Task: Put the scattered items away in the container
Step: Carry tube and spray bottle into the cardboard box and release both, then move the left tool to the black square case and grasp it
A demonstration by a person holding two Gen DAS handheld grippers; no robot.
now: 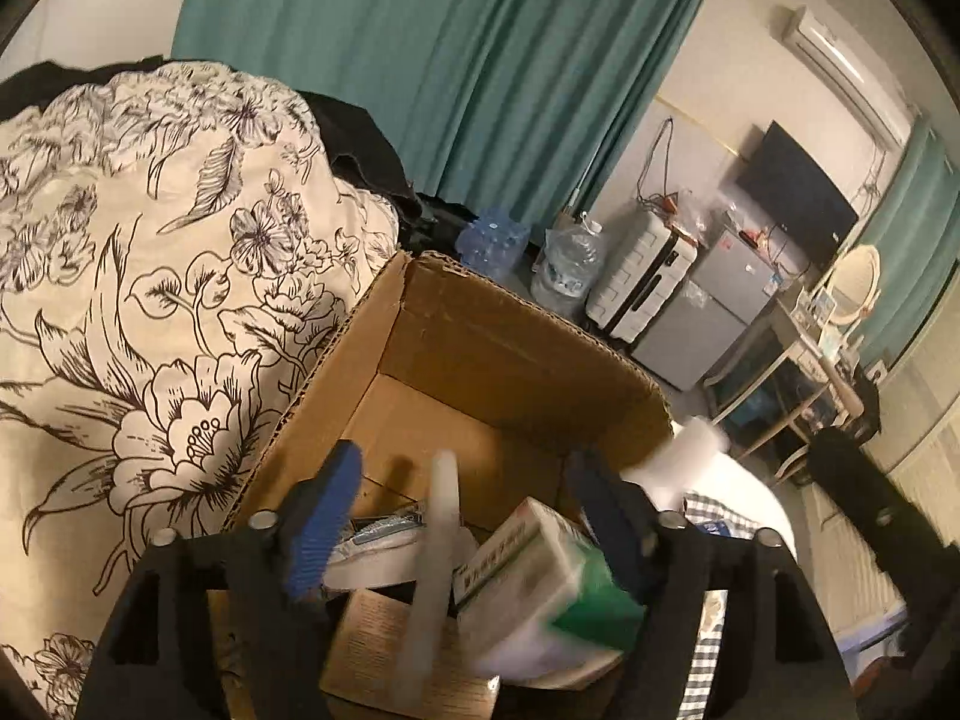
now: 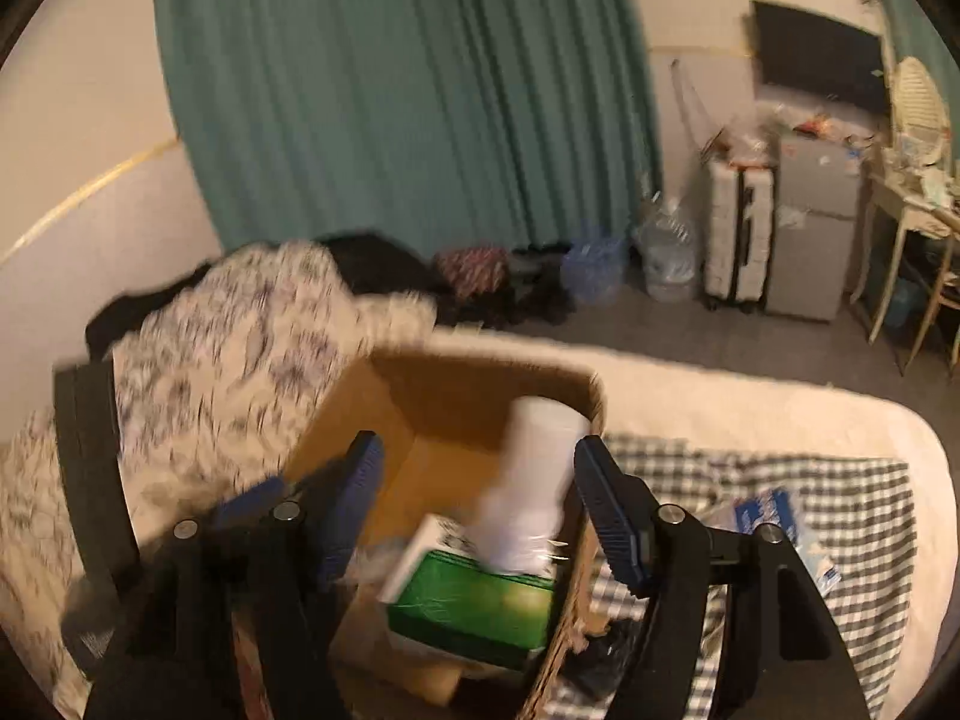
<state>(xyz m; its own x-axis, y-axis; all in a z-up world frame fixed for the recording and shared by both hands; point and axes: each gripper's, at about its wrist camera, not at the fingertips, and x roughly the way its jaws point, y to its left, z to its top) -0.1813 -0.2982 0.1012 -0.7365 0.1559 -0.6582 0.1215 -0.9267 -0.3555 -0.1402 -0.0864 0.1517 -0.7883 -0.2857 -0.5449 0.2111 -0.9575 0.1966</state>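
An open cardboard box (image 1: 480,324) (image 2: 456,384) stands on the bed. It holds a green-and-white carton (image 1: 540,588) (image 2: 474,606), a white packet (image 1: 372,546) and a brown booklet (image 1: 384,654). My left gripper (image 1: 465,456) hangs open over the box. A blurred whitish tube (image 1: 438,540) lies loose between its blue fingers, touching neither. My right gripper (image 2: 480,441) is open above the box's right wall. A blurred white bottle (image 2: 534,480) (image 1: 678,456) sits between its fingers with a wide gap on the left side.
A floral quilt (image 1: 150,300) (image 2: 240,348) is piled against the box's left side. Right of the box, a checked cloth (image 2: 780,480) carries a blue-and-white packet (image 2: 774,510). Beyond the bed are a teal curtain (image 1: 450,60), water bottles (image 2: 666,258), a suitcase (image 2: 738,228) and a small fridge (image 2: 810,228).
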